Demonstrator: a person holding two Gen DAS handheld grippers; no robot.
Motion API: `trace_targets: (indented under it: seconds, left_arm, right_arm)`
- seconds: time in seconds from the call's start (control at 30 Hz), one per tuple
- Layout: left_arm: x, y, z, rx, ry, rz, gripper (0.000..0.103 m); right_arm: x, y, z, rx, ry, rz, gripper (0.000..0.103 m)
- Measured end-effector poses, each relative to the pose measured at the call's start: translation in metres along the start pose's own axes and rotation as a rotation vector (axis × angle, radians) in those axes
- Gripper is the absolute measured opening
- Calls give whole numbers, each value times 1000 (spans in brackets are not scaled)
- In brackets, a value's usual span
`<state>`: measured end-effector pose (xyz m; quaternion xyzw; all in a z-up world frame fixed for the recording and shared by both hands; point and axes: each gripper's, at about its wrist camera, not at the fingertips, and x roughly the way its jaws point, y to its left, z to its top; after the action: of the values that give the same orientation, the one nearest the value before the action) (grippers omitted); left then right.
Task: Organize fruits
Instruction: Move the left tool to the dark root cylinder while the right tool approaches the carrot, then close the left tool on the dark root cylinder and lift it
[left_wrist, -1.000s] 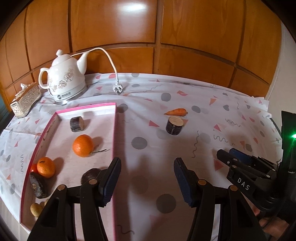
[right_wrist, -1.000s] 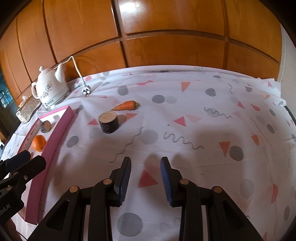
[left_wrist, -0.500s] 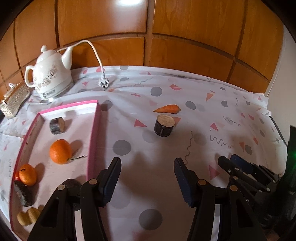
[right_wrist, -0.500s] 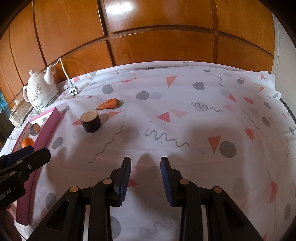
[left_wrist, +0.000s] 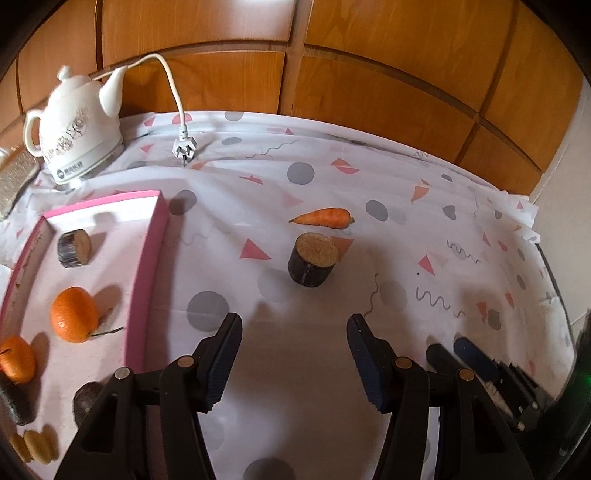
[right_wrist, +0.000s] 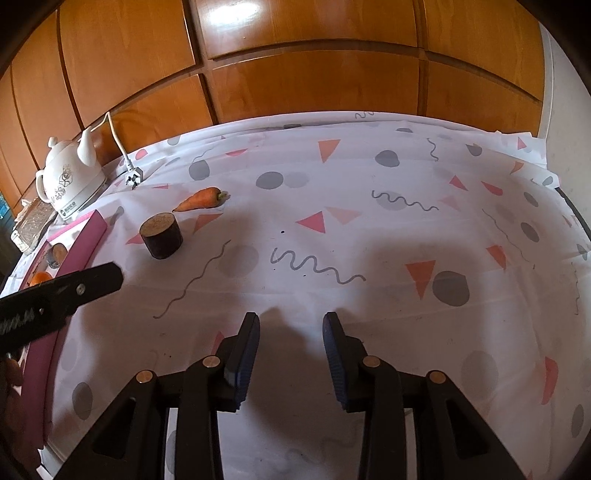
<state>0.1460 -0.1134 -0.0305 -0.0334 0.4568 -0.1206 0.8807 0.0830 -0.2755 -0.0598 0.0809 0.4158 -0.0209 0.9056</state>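
Note:
A pink-rimmed tray (left_wrist: 142, 291) lies at the left and holds two oranges (left_wrist: 74, 319), dark cut pieces (left_wrist: 74, 247) and small yellow pieces. A carrot (left_wrist: 323, 217) and a dark round cut piece (left_wrist: 313, 264) lie on the patterned cloth; both also show in the right wrist view, the carrot (right_wrist: 199, 199) and the piece (right_wrist: 161, 236). My left gripper (left_wrist: 293, 326) is open and empty, just short of the dark piece. My right gripper (right_wrist: 290, 323) is open and empty over bare cloth, to the right of the fruit.
A white kettle (left_wrist: 77, 125) with cord and plug (left_wrist: 183, 149) stands at the back left beside a woven box (left_wrist: 14, 177). Wooden panels (right_wrist: 295, 74) rise behind the table. The cloth's edge falls off at the far right (right_wrist: 546, 173).
My left gripper has moved right and forward, away from the tray and toward the dark piece and carrot. My right gripper has shifted right a little. Both stayed open.

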Motion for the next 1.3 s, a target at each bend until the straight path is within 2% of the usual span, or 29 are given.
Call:
trace_targets:
  seconds: [0.2, 0.63, 0.7, 0.77, 0.8, 1.0, 1.1, 1.3]
  left_arm:
    - [16, -7, 12, 11, 8, -17, 60]
    - [49, -21, 37, 45, -6, 27, 58]
    - [57, -24, 38, 59, 0, 38, 46]
    - [66, -26, 39, 72, 7, 62, 38]
    - [67, -25, 38, 77, -8, 73, 37]
    - [55, -18, 30, 51, -34, 63, 36]
    - [32, -15, 15, 38, -63, 76, 36]
    - [4, -17, -26, 86, -109, 101, 36]
  right_arm:
    - [0, -2, -1, 7, -6, 10, 37]
    - [-1, -3, -1, 12, -9, 19, 37]
    - [-1, -3, -1, 12, -10, 19, 38]
    - [-1, -3, -1, 13, -11, 20, 38]
    - [-1, -3, -1, 13, -11, 20, 38]
    - [-1, -2, -2, 14, -13, 22, 38]
    - [-1, -3, -2, 15, -13, 24, 38]
    - [0, -2, -2, 15, -11, 24, 38]
